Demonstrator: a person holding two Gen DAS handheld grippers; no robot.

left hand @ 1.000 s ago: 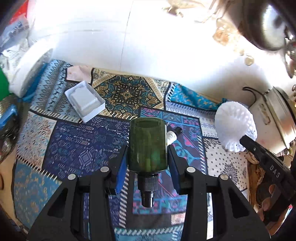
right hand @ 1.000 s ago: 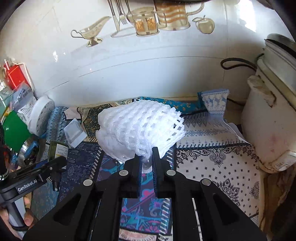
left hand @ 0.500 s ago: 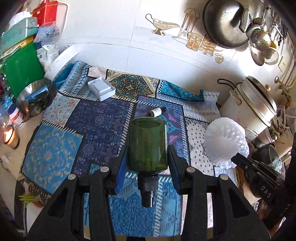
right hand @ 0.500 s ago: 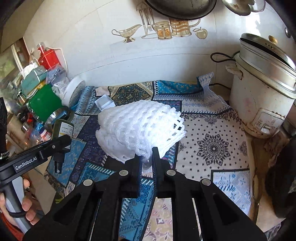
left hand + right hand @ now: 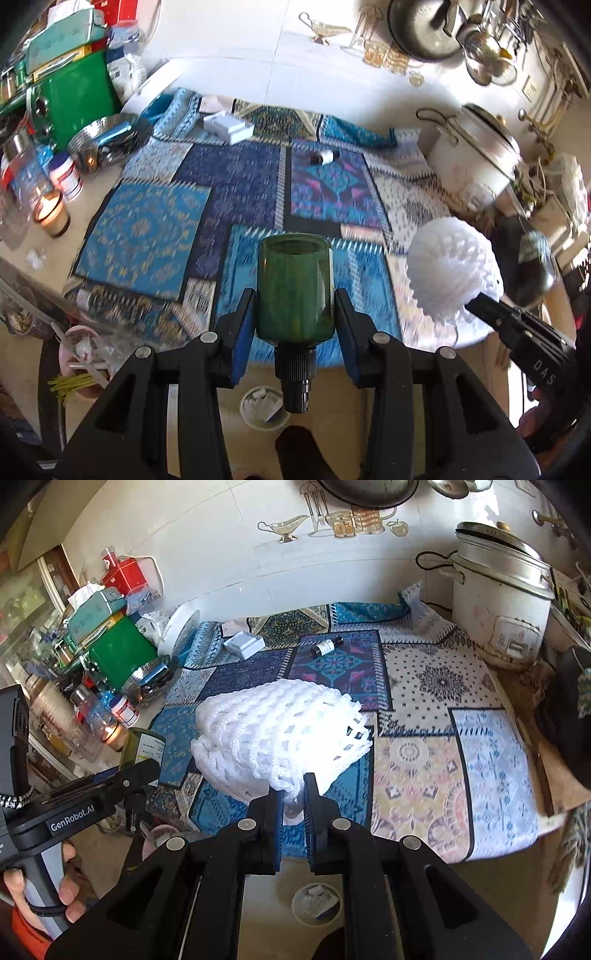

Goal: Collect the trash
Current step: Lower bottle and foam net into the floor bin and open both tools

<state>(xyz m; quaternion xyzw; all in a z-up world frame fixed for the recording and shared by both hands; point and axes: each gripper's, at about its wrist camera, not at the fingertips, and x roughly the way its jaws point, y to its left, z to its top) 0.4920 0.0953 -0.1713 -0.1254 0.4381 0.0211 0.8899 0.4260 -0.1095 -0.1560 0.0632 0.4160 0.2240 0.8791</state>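
My left gripper (image 5: 295,314) is shut on a dark green glass bottle (image 5: 295,288), cap toward the camera, held in the air over the front edge of the patterned cloth (image 5: 236,184). It also shows in the right wrist view (image 5: 142,747). My right gripper (image 5: 293,790) is shut on a white foam fruit net (image 5: 280,731), also held above the cloth's front edge; the net also shows in the left wrist view (image 5: 452,273). A small vial (image 5: 325,647) and a white box (image 5: 243,644) lie on the cloth at the back. A round bin (image 5: 316,904) with white scraps stands on the floor below.
A rice cooker (image 5: 502,605) stands at the back right. Boxes, a green tin (image 5: 118,653), jars and a lit candle (image 5: 50,212) crowd the left side. A pink bowl (image 5: 83,354) with scraps sits low at the left. The tiled wall is behind.
Both grippers have pulled back and up from the table with their loads. The table's front edge and the floor bin have come into view.
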